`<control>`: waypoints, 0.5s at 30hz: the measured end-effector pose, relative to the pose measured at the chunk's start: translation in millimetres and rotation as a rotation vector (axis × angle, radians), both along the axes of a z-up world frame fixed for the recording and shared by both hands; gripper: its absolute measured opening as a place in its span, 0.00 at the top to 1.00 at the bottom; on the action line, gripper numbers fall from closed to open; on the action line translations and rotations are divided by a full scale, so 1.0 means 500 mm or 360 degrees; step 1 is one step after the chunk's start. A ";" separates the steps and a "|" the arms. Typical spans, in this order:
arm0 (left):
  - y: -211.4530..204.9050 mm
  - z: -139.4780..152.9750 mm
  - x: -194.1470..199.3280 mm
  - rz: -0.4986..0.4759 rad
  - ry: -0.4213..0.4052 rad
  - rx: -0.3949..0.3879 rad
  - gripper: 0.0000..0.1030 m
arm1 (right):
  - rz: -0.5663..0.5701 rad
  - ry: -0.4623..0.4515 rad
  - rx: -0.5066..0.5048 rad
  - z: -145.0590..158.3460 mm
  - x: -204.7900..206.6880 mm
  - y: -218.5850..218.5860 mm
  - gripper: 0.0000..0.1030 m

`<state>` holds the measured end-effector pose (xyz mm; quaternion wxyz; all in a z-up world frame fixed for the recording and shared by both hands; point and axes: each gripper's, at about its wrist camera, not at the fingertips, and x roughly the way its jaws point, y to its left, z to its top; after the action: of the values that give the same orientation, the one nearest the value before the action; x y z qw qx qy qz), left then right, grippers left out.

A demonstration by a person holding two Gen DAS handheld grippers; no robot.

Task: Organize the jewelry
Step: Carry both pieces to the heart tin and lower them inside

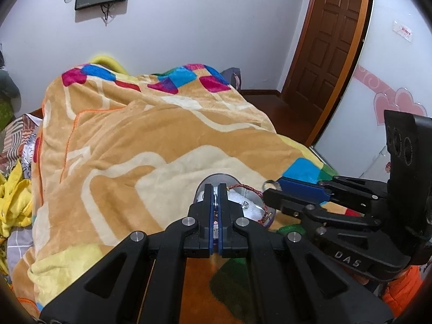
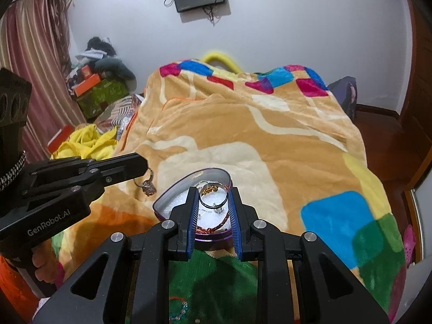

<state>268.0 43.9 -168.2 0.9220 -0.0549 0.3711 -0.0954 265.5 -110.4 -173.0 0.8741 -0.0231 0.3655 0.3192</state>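
Note:
A purple heart-shaped jewelry box (image 2: 189, 186) with white padding lies on the blanket; it also shows in the left wrist view (image 1: 251, 205). It holds a red cord bracelet (image 2: 216, 225) and a small clear-stone ring (image 2: 217, 210). My right gripper (image 2: 213, 193) is shut on a silver ring (image 2: 213, 194) and holds it over the box; that ring shows in the left wrist view (image 1: 271, 183) too. My left gripper (image 1: 215, 191) is shut on a ring with a pinkish ornament (image 2: 148, 185), held just left of the box.
An orange patterned blanket (image 1: 135, 135) covers the bed. A yellow cloth (image 2: 89, 143) and piled boxes and clothes (image 2: 100, 81) lie at the far left. A chain (image 2: 179, 314) lies on the green patch near me. A wooden door (image 1: 332, 40) stands at the right.

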 end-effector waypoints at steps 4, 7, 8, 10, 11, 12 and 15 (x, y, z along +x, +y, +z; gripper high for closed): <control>-0.002 -0.019 0.019 -0.0031 0.0045 -0.0010 0.99 | 0.0039 0.0034 -0.0039 -0.016 0.013 0.010 0.81; -0.007 -0.033 0.030 -0.0048 0.0075 0.0000 0.99 | 0.0068 0.0064 -0.0079 -0.029 0.022 0.020 0.81; -0.008 -0.037 0.033 -0.0049 0.0081 0.0006 0.99 | 0.0076 0.0070 -0.0090 -0.032 0.024 0.021 0.81; -0.009 -0.042 0.038 -0.0052 0.0091 0.0008 0.99 | 0.0091 0.0074 -0.0112 -0.037 0.024 0.026 0.81; -0.009 -0.046 0.041 -0.0056 0.0099 0.0005 0.99 | 0.0097 0.0073 -0.0120 -0.037 0.023 0.028 0.81; -0.009 -0.048 0.043 -0.0059 0.0107 0.0003 0.99 | 0.0103 0.0070 -0.0128 -0.039 0.023 0.030 0.81; -0.010 -0.051 0.046 -0.0060 0.0113 0.0006 0.99 | 0.0113 0.0071 -0.0148 -0.042 0.025 0.034 0.81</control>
<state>291.2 39.0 -193.8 0.9064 -0.0496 0.4048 -0.1102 278.2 -93.2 -193.8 0.8518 -0.0695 0.3981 0.3333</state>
